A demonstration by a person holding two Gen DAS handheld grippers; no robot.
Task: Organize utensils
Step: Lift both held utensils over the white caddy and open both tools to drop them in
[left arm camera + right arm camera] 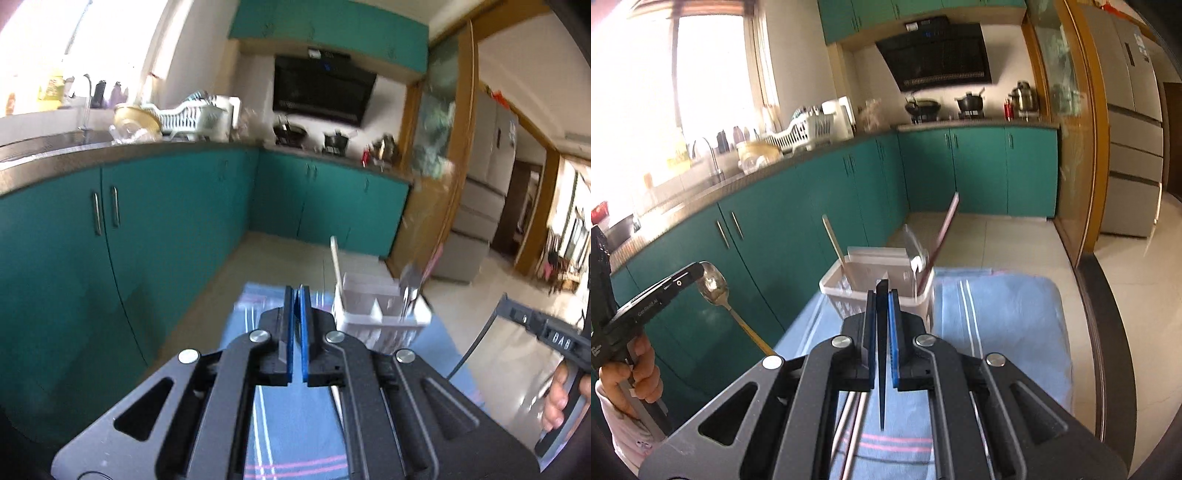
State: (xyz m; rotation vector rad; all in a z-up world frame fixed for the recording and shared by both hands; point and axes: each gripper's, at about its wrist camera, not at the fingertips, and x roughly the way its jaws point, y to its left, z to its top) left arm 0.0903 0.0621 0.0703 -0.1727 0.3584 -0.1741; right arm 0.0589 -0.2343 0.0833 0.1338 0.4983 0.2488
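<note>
Left gripper: blue pads are sitting almost pressed together with only a thin slit between them. From its own camera I cannot make out anything in that slit. The right wrist view is showing it pinching a silver metal spoon with a gold handle, bowl sticking out past the fingertips and handle slanting down toward the right gripper's body. Right gripper: jaws are closing on a dark slim tapered utensil, held edge-on, with its narrow point running back toward the camera. I cannot tell what kind of utensil it is. Both grippers are hovering over a blue towel with white and pink stripes. A white slotted plastic utensil basket with inner dividers is standing on the towel just ahead of the right gripper's tips, and ahead and right of the left's. A pale wooden stick is leaning in the basket's left compartment. A dark red stick and a blurred shiny piece are leaning in the right one. Two slim pale rods are lying on the towel beneath the right gripper. Teal kitchen cabinets are filling the background.
</note>
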